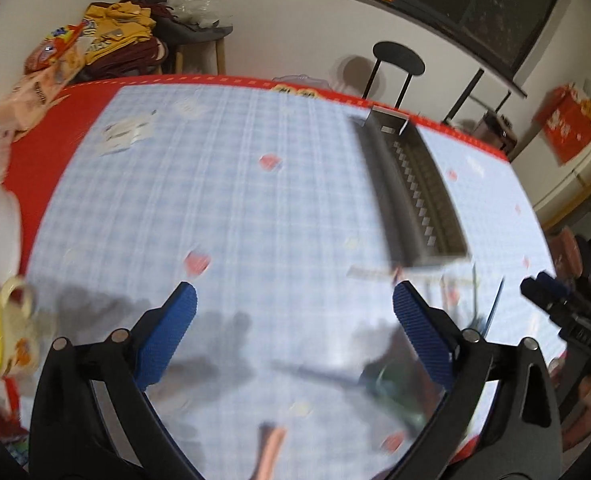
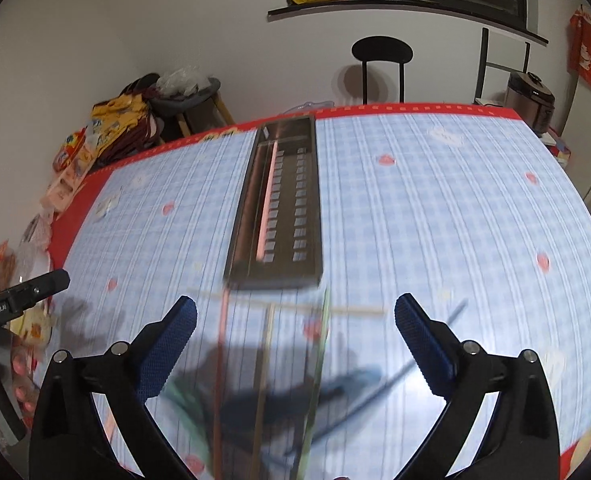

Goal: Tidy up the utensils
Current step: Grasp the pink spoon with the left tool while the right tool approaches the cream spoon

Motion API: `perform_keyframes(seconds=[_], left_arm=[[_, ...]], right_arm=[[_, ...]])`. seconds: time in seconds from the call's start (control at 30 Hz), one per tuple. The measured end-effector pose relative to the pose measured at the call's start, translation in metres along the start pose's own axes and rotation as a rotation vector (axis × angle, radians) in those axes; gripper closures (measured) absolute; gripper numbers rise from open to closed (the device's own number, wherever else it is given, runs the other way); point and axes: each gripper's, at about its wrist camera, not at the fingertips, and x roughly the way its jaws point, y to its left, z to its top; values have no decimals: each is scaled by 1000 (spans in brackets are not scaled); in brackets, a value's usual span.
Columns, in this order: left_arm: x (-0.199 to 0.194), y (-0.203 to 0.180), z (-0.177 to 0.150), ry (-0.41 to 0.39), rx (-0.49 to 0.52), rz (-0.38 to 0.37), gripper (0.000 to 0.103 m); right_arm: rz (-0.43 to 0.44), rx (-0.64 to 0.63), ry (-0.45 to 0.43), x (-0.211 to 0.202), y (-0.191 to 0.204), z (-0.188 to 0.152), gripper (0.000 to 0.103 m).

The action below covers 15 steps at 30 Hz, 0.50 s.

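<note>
1. Left gripper hovers over the blue checked tablecloth, jaws spread wide, nothing between them.
2. Dark slotted utensil tray lies mid-table, one pink stick inside.
3. Blurred chopsticks lie scattered just before it.
4. Right gripper hangs above them, jaws apart, empty.
</note>
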Motion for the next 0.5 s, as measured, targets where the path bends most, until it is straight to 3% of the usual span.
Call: perform_keyframes(seconds=[0.33,0.5], left_arm=[[-28,35,-98,62,-17,34,6],[-26,33,-135,104,48,79,6]], right_arm=[[-14,-36,67,-21,31,-83,6],[-31,-56,122,-23,41,-120,6]])
